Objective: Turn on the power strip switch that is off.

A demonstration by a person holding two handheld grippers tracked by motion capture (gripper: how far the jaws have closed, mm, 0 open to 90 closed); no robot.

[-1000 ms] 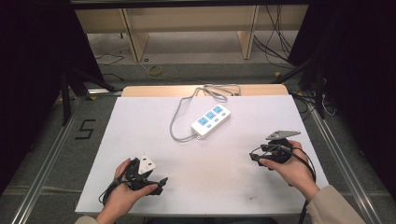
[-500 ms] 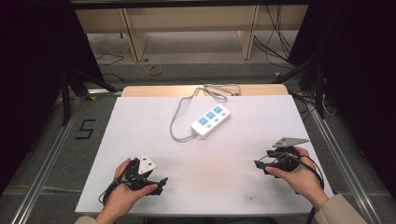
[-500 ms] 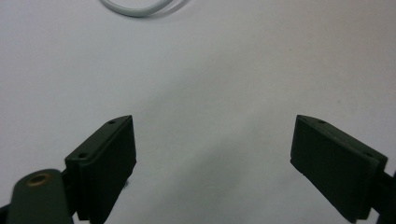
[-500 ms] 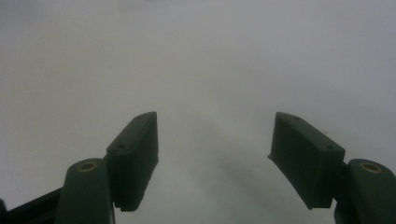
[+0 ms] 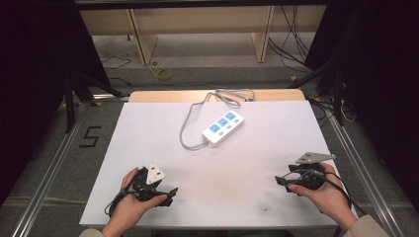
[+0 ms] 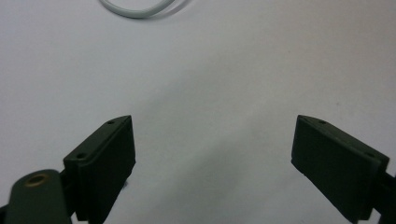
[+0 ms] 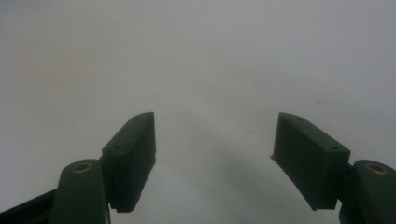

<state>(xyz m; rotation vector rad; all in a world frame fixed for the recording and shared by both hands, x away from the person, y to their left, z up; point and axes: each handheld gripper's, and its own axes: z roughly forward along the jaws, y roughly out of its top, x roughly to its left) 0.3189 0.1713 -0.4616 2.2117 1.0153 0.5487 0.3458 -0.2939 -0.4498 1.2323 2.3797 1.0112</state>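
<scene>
A white power strip (image 5: 223, 127) with blue sockets lies in the middle of the white table top (image 5: 148, 128), its grey cable (image 5: 190, 121) looping back to the far edge. A hand holds my left gripper (image 5: 171, 193) low over the near left of the table, jaws open and nothing between them; a bend of the cable (image 6: 135, 8) lies far ahead of it. Another hand holds my right gripper (image 5: 280, 181) at the near right, pointing left. Its jaws have just been opening and stand wide with only bare white surface between the pads (image 7: 133, 149).
A wooden board (image 5: 212, 95) edges the table's far side. Wooden shelving (image 5: 197, 19) and loose cables on the floor lie behind. Dark curtains hang on both sides. A "5" mark (image 5: 90, 137) is on the floor at left. Metal rails (image 5: 356, 163) flank the table.
My right gripper has moved toward the near right of the table and its jaws have spread wider. The left gripper and the power strip have kept still.
</scene>
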